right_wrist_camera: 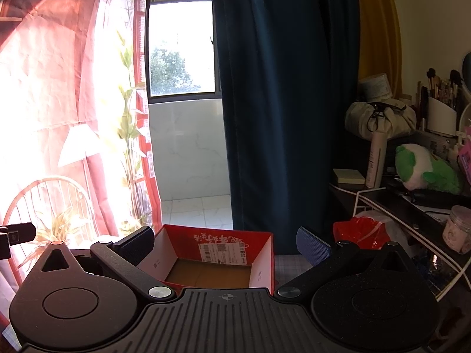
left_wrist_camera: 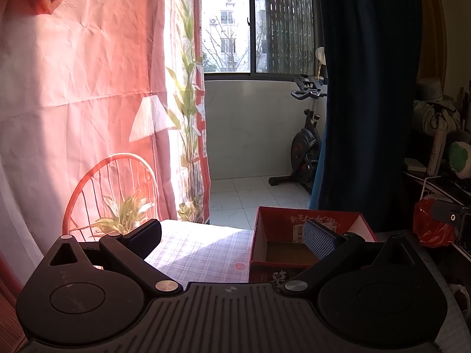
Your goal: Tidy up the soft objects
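An open red cardboard box (right_wrist_camera: 262,241) with a bare brown bottom stands on the checked tablecloth; it also shows in the left wrist view (left_wrist_camera: 312,220). My right gripper (right_wrist_camera: 225,242) is open and empty, raised just in front of the box. My left gripper (left_wrist_camera: 232,239) is open and empty, to the left of the box above the cloth (left_wrist_camera: 200,250). A green and white plush toy (right_wrist_camera: 424,170) lies on the shelf at the right; it shows in the left wrist view (left_wrist_camera: 459,156) too.
A cluttered dark shelf (right_wrist_camera: 412,200) at the right holds a tied bag (right_wrist_camera: 379,117), a bottle (right_wrist_camera: 376,158), sticky notes (right_wrist_camera: 348,175) and a jar (right_wrist_camera: 457,229). A red plastic bag (right_wrist_camera: 362,232) lies below it. A dark blue curtain (right_wrist_camera: 279,103) hangs behind the box. An exercise bike (left_wrist_camera: 306,147) stands on the balcony.
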Tool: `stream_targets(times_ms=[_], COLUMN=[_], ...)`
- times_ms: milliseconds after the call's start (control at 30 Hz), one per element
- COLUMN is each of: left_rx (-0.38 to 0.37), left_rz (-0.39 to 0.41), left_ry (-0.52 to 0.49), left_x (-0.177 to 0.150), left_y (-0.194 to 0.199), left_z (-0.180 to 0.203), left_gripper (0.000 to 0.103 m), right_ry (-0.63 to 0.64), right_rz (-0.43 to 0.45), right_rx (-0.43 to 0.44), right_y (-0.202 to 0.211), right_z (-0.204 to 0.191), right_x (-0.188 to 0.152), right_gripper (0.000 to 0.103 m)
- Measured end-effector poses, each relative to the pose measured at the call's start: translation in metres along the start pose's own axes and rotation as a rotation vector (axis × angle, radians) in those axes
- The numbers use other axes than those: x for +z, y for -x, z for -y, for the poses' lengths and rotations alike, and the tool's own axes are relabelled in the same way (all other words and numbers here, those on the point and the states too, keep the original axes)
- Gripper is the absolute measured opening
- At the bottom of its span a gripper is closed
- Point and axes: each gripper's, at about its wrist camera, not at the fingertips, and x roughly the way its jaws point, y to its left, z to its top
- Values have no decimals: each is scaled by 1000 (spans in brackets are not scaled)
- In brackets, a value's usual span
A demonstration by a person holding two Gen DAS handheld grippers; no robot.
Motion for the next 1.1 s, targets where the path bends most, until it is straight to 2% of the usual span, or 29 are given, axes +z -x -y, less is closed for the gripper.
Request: stream_targets(times_ms=[1100], left_rx=[-1], left_rz=[-15], left_ry=[-8], left_x=[-3], left_y=[-2], left_z=[2], left_gripper=[103], right_ry=[-2], right_rz=[-2], right_rx=[-7], right_y=[-1], right_z=[2], right_x=[-1], right_gripper=[103])
